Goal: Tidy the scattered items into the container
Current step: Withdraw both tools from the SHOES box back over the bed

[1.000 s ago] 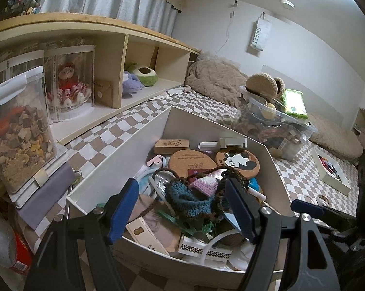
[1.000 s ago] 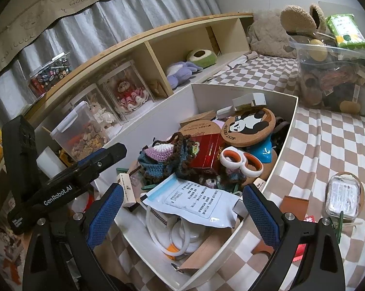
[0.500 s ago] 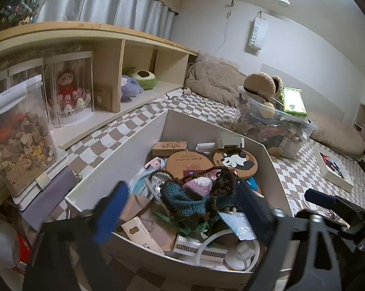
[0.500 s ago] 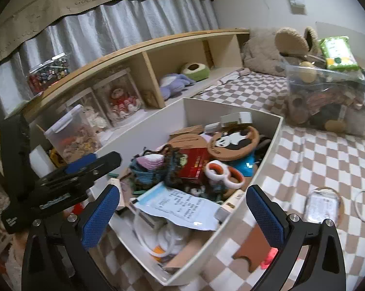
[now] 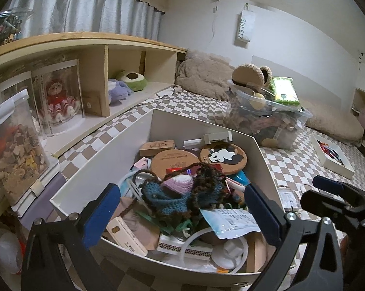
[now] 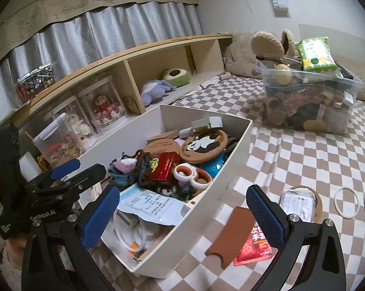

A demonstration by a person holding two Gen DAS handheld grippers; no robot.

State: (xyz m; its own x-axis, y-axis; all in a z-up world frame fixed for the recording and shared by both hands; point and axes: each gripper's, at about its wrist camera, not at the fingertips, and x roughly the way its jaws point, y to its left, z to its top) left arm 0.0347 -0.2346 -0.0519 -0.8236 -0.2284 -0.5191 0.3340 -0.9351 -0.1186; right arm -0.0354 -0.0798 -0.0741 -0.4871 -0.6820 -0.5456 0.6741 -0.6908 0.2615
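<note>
A white open box [image 5: 192,126] [image 6: 213,189] on the checkered cover is heaped with items: a knitted piece [image 5: 182,194], a panda coaster [image 6: 204,145], a red carton [image 6: 165,167], tape rolls [image 6: 192,175], a printed pouch [image 6: 153,206]. My left gripper [image 5: 182,215] is open and empty above the box's near end. My right gripper [image 6: 182,213] is open and empty over the box's right wall. Loose beside the box lie a brown leather sleeve [image 6: 230,235], a red packet [image 6: 255,247], a clear case [image 6: 297,203] and a white ring [image 6: 347,202].
A wooden shelf [image 6: 134,58] with toys and clear jars runs along the left. A clear bin [image 6: 308,97] of items stands at the back right. A white tray [image 5: 332,155] lies far right. Beige cushions [image 5: 206,75] lie behind.
Both grippers pulled back and up from the box. The left gripper, which stood close over the knitted piece, is now farther from it. The knitted piece stays in the box.
</note>
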